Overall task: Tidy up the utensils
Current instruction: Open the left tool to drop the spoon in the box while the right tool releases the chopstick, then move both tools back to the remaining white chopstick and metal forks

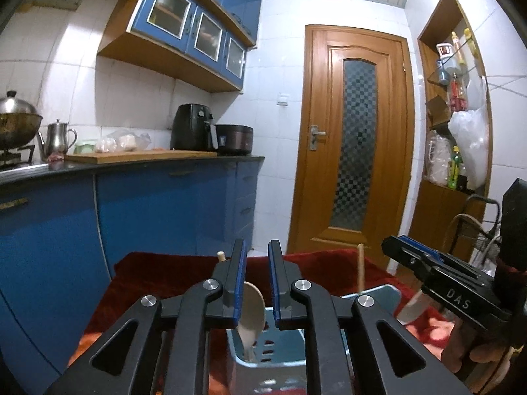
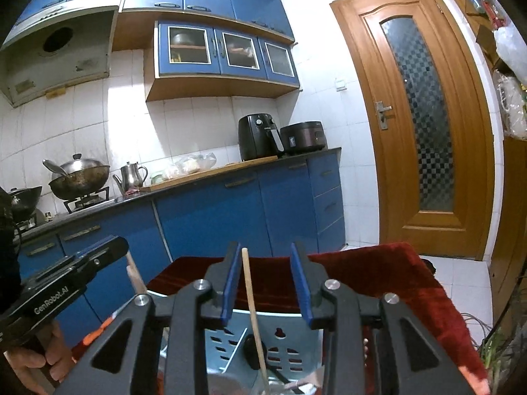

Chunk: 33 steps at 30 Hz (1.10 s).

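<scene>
A light blue slotted utensil holder [image 1: 263, 345] stands on a red cloth [image 1: 158, 270]. My left gripper [image 1: 257, 263] is open above it, and a pale wooden spoon [image 1: 252, 306] stands in the holder just inside its left finger, bowl up. A wooden handle [image 1: 361, 270] rises from the holder further right. My right gripper [image 2: 266, 265] is open over the same holder [image 2: 263, 339], with a thin wooden stick [image 2: 252, 299] standing loose between its fingers. The right gripper also shows in the left wrist view [image 1: 408, 256], and the left in the right wrist view [image 2: 98, 256].
Blue cabinets and a dark counter [image 2: 197, 177] run behind, with a wok [image 2: 79, 177], a kettle [image 2: 131, 174], a cutting board [image 1: 141, 156], an air fryer [image 2: 260, 138] and a rice cooker [image 2: 304, 136]. A wooden door [image 1: 355, 138] is at right, with shelves [image 1: 454, 115] beside it.
</scene>
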Motion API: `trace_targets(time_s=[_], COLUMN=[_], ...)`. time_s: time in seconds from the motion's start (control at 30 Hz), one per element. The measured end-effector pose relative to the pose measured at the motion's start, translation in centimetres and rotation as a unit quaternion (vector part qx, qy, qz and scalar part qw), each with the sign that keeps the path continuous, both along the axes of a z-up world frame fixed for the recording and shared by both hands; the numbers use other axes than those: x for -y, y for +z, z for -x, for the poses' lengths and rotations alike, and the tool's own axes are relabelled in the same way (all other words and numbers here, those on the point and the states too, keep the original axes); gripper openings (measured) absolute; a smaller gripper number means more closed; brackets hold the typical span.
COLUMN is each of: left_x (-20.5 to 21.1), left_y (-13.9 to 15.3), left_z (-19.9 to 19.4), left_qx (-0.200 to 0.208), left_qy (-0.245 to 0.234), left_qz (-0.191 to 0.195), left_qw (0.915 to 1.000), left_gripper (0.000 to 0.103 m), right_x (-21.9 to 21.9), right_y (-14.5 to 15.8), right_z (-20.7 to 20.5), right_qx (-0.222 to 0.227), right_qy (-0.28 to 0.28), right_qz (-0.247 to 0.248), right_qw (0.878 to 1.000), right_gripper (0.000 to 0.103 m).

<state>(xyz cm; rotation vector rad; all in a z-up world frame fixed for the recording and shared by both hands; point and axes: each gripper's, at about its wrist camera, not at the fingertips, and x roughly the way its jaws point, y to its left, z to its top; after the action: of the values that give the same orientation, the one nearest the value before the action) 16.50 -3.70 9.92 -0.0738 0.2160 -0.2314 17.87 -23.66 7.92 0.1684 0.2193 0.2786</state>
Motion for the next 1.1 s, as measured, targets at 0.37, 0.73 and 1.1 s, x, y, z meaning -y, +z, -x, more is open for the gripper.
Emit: trace_targets(time_s=[0.37, 0.73, 1.1], left_x=[-0.6, -0.6, 0.1], left_y=[3.0, 4.1, 2.7], left_z=[4.0, 9.5, 13.6], left_qx=[-0.009, -0.045, -0.102], left_qy=[-0.011, -0.023, -0.043], left_qz=[0.006, -0.004, -0.021], left_qw=[0.9999, 0.9987, 0.9937], left_gripper=[0.013, 0.013, 0.013], right_x=[0.5, 0.0, 0.3], right_y=[3.5, 5.0, 3.6], right_z=[5.4, 11.8, 16.3], right_qx=[-0.011, -0.029, -0.085], right_qy=[0.011, 0.021, 0.012], right_qz=[-0.014, -0.015, -0.017], right_qw=[1.000, 0.999, 0.996], right_gripper=[0.034, 0.034, 0.034])
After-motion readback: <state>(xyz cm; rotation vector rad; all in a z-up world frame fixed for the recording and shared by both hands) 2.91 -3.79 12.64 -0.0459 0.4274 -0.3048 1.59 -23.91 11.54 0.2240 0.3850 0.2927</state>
